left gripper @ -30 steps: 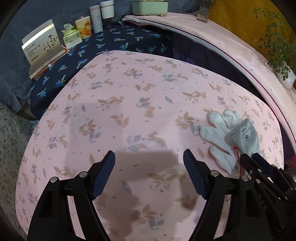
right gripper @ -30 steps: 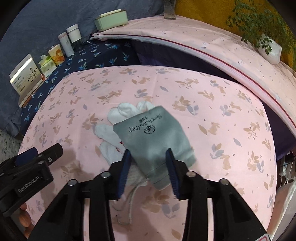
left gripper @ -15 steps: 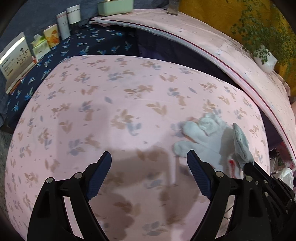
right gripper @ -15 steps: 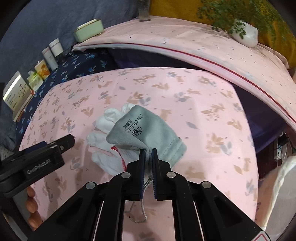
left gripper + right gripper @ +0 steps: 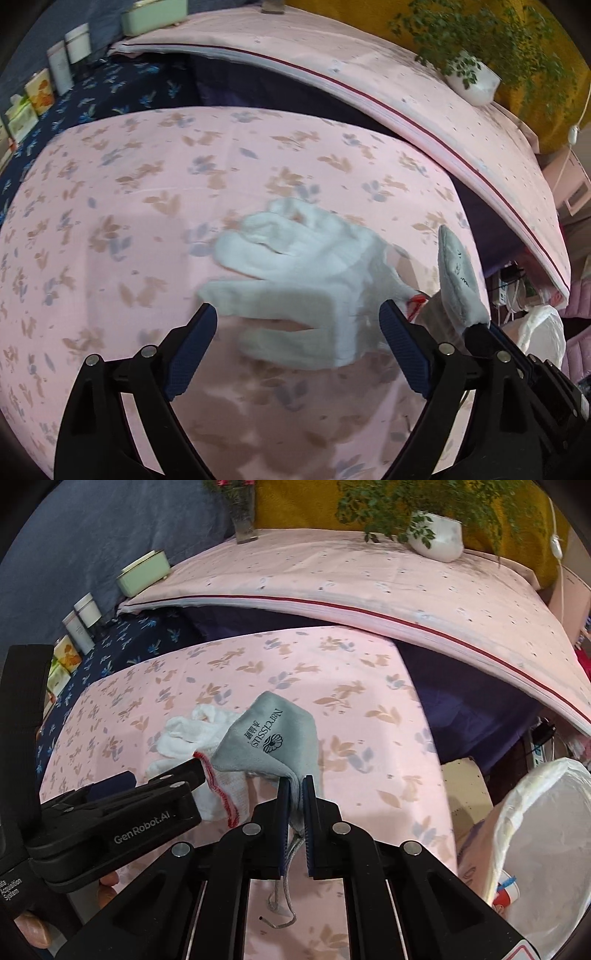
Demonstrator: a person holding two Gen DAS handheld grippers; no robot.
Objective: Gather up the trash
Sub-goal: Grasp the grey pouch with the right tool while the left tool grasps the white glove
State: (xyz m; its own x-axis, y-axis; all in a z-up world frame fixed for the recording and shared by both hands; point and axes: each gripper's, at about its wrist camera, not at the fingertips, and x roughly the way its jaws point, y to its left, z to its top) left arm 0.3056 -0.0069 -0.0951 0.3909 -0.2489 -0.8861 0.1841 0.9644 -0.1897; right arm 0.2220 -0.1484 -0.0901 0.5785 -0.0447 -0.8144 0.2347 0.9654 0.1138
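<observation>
A grey drawstring pouch (image 5: 273, 738) with a printed flower logo hangs pinched at its edge in my right gripper (image 5: 295, 786), which is shut on it and holds it just above the pink leaf-print tablecloth (image 5: 332, 686). Its cord dangles below the jaws. A white cotton glove (image 5: 295, 258) with a red-stitched cuff lies flat on the tablecloth (image 5: 110, 221). My left gripper (image 5: 297, 308) hovers over the glove, its jaws opening wide to straddle it without the pads pressing on it. The left wrist view shows the pouch (image 5: 458, 273) edge-on at the right.
A white plastic bag (image 5: 535, 830) stands open off the table's right edge. Behind is a raised pink-covered ledge (image 5: 369, 576) with a potted plant (image 5: 436, 535), a vase (image 5: 243, 513) and a green box (image 5: 144, 572). Jars and cartons (image 5: 85, 620) line the dark blue cloth at the left.
My right gripper closed on the grey pouch and lifted it off the glove toward the right. My left gripper slid right until the glove lay between its widening jaws.
</observation>
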